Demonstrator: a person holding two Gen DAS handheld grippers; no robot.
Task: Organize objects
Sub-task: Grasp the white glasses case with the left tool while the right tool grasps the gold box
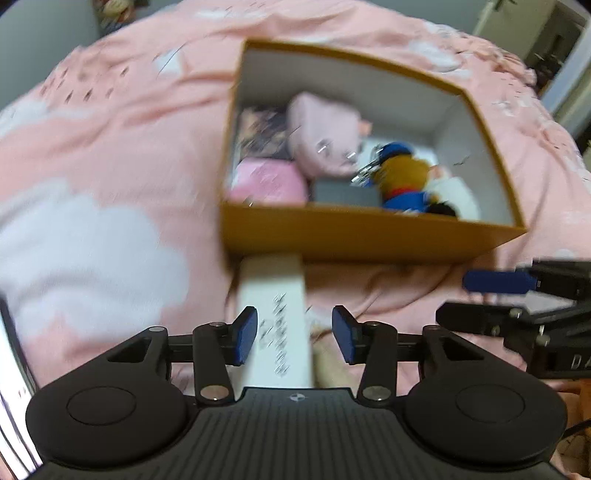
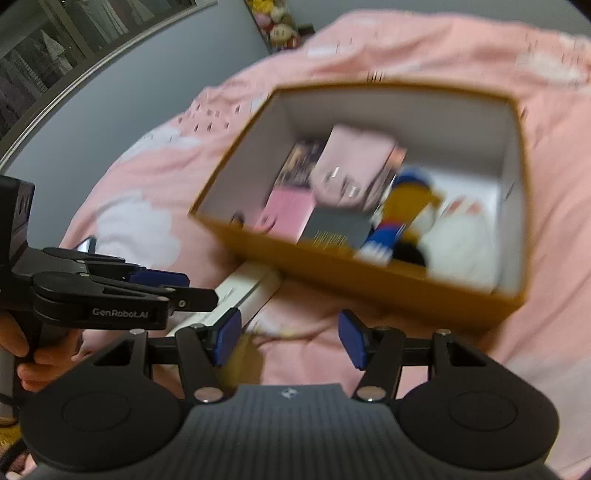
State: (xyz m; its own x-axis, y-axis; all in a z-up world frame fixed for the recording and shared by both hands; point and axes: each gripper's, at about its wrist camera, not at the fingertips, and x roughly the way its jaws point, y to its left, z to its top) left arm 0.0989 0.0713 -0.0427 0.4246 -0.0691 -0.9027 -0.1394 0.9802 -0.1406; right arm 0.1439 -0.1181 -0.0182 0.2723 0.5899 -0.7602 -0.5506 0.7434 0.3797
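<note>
An orange box (image 1: 369, 236) (image 2: 369, 291) with a white inside stands open on the bed. In it lie a pink pouch (image 1: 321, 136) (image 2: 351, 166), a pink box (image 1: 269, 182), a grey box (image 1: 345, 192) (image 2: 340, 225) and a duck plush (image 1: 402, 173) (image 2: 410, 199) with a blue hat. A long white box (image 1: 275, 291) (image 2: 245, 290) lies on the bed against the orange box's near wall. My left gripper (image 1: 295, 336) (image 2: 192, 288) hovers open above the white box, pads clear of it. My right gripper (image 2: 290, 339) (image 1: 480, 299) is open and empty over the bedspread.
A pink bedspread (image 1: 92, 240) with white cloud shapes covers everything around the box. A grey wall (image 2: 129, 92) and a window frame (image 2: 37, 55) lie beyond the bed, with plush toys (image 2: 280, 26) stacked far back. A hand (image 2: 33, 354) grips the left gripper's handle.
</note>
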